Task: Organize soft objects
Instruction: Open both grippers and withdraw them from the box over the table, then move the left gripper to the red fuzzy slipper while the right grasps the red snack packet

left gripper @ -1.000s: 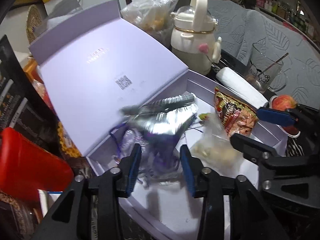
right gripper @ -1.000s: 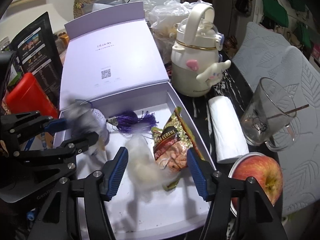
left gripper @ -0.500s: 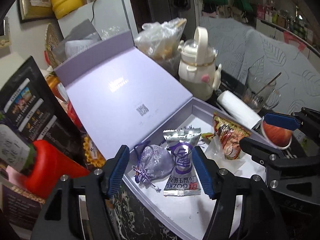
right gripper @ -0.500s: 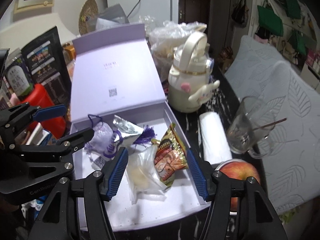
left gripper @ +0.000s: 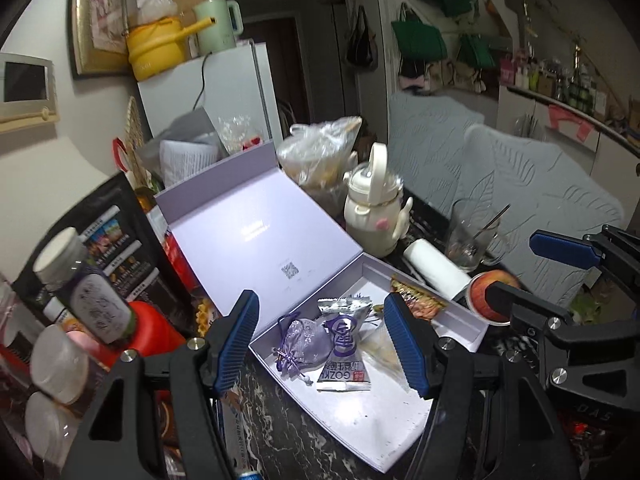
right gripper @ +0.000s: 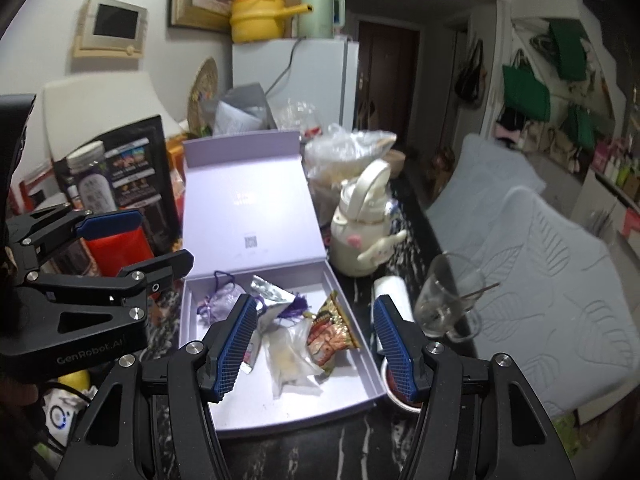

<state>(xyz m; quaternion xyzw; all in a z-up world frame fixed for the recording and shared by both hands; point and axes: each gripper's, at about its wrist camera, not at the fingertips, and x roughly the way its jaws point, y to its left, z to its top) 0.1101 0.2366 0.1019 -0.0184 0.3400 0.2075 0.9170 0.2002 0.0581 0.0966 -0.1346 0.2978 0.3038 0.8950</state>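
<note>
An open lilac box [left gripper: 400,424] [right gripper: 296,412] holds a purple drawstring pouch [left gripper: 306,342] [right gripper: 222,302], a silver GOZKI snack packet [left gripper: 344,344] [right gripper: 272,294], a clear plastic bag [left gripper: 382,350] [right gripper: 290,358] and a red-yellow snack packet [left gripper: 416,302] [right gripper: 332,332]. My left gripper [left gripper: 322,338] is open and empty, raised above the box's near left edge. My right gripper [right gripper: 314,344] is open and empty, raised above the box's near right part.
The box lid [right gripper: 248,200] stands open behind. A cream kettle [right gripper: 360,236], paper roll [left gripper: 436,266], glass mug [right gripper: 448,300] and apple [left gripper: 492,292] lie right of the box. A red container [left gripper: 152,328] and jars [left gripper: 92,292] crowd the left.
Both grippers have pulled back and up from the box. The pouch and the silver packet, held or moving a second ago, now lie in the box. Both grippers are empty.
</note>
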